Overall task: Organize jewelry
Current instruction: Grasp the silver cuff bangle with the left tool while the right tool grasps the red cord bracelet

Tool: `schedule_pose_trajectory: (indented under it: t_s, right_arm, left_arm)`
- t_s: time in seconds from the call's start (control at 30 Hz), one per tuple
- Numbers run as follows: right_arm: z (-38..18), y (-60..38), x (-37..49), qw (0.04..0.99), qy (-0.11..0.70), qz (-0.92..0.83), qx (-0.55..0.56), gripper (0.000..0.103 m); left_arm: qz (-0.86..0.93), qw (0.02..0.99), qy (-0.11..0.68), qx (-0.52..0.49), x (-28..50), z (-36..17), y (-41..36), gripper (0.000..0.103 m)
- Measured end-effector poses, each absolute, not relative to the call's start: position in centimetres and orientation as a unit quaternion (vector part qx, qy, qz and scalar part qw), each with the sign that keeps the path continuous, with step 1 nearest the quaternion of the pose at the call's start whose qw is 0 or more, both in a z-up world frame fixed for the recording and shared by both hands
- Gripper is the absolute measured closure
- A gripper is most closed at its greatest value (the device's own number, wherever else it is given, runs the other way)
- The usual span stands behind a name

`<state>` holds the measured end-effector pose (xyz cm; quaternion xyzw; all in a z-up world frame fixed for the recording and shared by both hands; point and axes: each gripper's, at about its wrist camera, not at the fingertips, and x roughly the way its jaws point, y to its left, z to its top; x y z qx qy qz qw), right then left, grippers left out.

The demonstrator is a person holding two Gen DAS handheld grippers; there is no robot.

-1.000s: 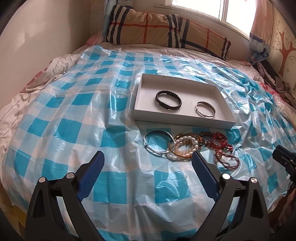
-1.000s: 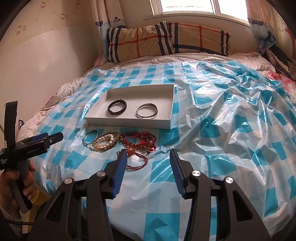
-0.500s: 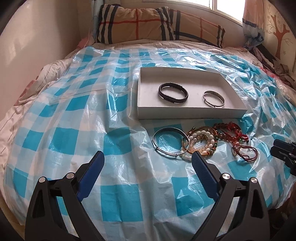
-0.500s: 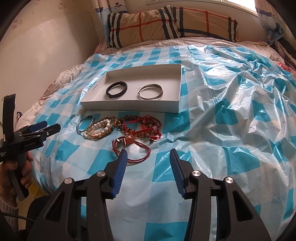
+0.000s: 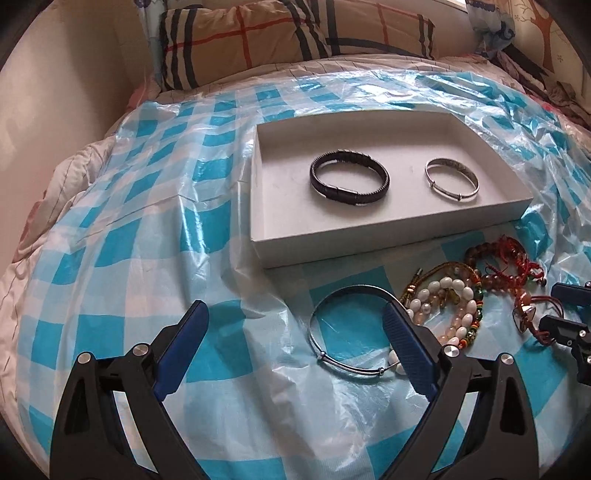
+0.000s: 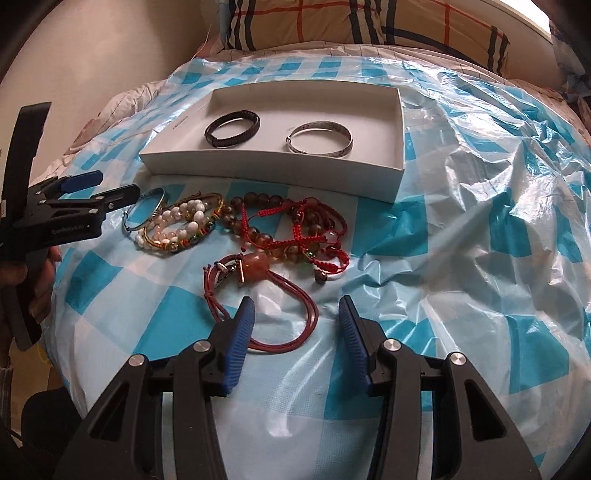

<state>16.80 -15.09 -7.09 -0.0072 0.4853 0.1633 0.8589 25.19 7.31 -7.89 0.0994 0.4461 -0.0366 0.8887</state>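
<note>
Bracelets (image 6: 236, 229) heaped beside box (image 6: 273, 170), perhaps tangled

Left gripper (image 5: 295, 321): lowered toward the bedspread, jaws just narrowed slightly, nothing gripped; its right finger now overlaps the thin silver bangle (image 5: 347, 330). Right gripper (image 6: 297, 314): lowered likewise, jaws just narrowed, now straddling the loop of the red cord bracelet (image 6: 280, 314), pads not pressing it.

two bracelets (image 6: 232, 129) lie in one white box (image 6: 273, 173); one plaid pillow (image 6: 332, 22).
</note>
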Motion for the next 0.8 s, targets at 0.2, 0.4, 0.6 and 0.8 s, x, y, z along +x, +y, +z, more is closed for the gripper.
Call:
schedule_pose_trajectory:
  t_s: [0.2, 0.4, 0.6, 0.8]
  right_arm:
    - [-6.2, -15.9, 15.5, 0.862, 0.477, 0.173, -0.006, 0.098]
    - [-4.9, -17.3, 15.0, 0.867, 0.468, 0.172, 0.008, 0.098]
    - [-5.0, -16.6, 16.4, 0.867, 0.467, 0.174, 0.021, 0.043]
    - [-7.3, -15.0, 17.6, 0.849, 0.489, 0.197, 0.025, 0.049]
  left_arm:
    - [-0.057, 0.875, 0.473, 0.086, 24.3, -9.0, 8.0, 0.082]
    - [-0.082, 0.872, 0.475, 0.083, 22.4, -7.4, 9.3, 0.083]
    - [-0.073, 0.89, 0.431, 0.13, 22.4, -6.5, 7.9, 0.044]
    - [-0.105, 0.877, 0.438, 0.167, 25.0, -8.4, 5.6, 0.057]
